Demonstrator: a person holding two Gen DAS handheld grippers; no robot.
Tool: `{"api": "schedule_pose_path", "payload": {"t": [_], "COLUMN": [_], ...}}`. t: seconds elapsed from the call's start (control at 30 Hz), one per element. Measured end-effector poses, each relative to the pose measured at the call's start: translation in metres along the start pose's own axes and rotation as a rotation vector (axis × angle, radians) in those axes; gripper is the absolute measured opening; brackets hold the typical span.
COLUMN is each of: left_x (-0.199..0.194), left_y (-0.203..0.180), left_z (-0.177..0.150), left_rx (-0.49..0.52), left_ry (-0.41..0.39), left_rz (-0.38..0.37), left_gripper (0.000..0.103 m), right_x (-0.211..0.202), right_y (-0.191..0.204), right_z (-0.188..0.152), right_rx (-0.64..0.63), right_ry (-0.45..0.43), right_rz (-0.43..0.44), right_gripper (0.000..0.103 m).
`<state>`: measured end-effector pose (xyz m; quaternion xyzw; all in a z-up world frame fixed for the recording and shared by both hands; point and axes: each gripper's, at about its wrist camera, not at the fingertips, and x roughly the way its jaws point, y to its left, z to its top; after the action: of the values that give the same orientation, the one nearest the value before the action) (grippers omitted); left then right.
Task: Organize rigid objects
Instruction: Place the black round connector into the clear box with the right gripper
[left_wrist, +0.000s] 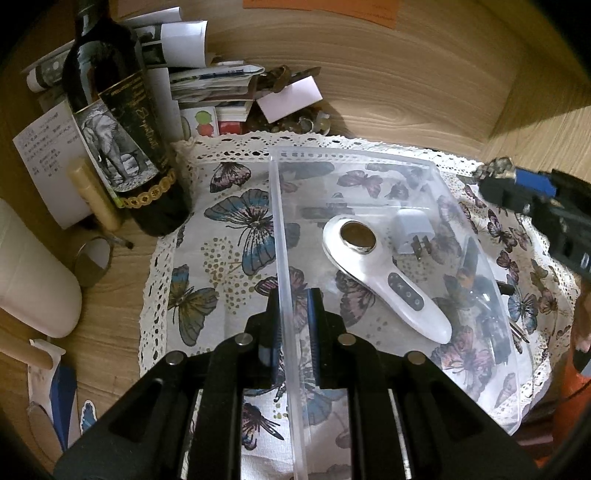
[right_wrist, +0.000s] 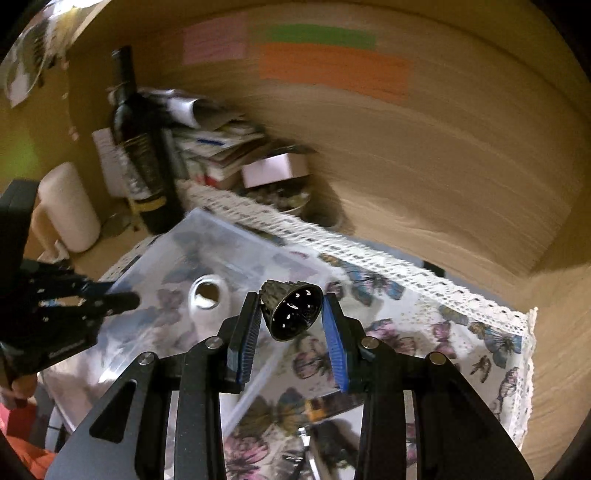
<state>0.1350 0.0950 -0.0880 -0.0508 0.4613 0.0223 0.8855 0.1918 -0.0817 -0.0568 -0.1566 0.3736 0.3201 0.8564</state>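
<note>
A clear plastic bin (left_wrist: 369, 158) sits on a butterfly-print cloth. My left gripper (left_wrist: 293, 306) is shut on the bin's left wall. Inside lie a white handheld device (left_wrist: 384, 280) with a round metal head, a white plug adapter (left_wrist: 412, 230) and dark small items (left_wrist: 484, 295) at the right side. My right gripper (right_wrist: 291, 314) is shut on a small dark metal bell-shaped cup (right_wrist: 291, 310), held in the air above the cloth beside the bin (right_wrist: 207, 243). The right gripper also shows in the left wrist view (left_wrist: 495, 171), above the bin's far right corner.
A dark wine bottle (left_wrist: 125, 122) stands left of the cloth, with a stack of papers (left_wrist: 207, 81), a pink box (left_wrist: 290, 98) and a dish of small items behind. A white cylinder (left_wrist: 33, 273) and small round mirror (left_wrist: 92, 260) lie left. Wooden walls enclose the back and right.
</note>
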Motion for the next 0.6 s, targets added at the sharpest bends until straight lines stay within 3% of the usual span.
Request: {"api": "schedule_pose_path", "payload": {"t": [0.23, 0.6], "left_x": [-0.004, -0.009], "left_y": [0.000, 0.000], "left_z": [-0.003, -0.005], "left_rx": [0.014, 0.030], "left_ry": [-0.007, -0.026], "left_rz": [0.002, -0.002], "left_gripper": [0.013, 0.013], "right_x": [0.020, 0.037], "right_y": [0.023, 0.027], "right_z": [-0.008, -0.011], "right_rx": [-0.037, -0.031], "right_ry": [0.063, 0.125], "right_rz": [0.075, 0.074], "right_gripper": [0.031, 0.031]}}
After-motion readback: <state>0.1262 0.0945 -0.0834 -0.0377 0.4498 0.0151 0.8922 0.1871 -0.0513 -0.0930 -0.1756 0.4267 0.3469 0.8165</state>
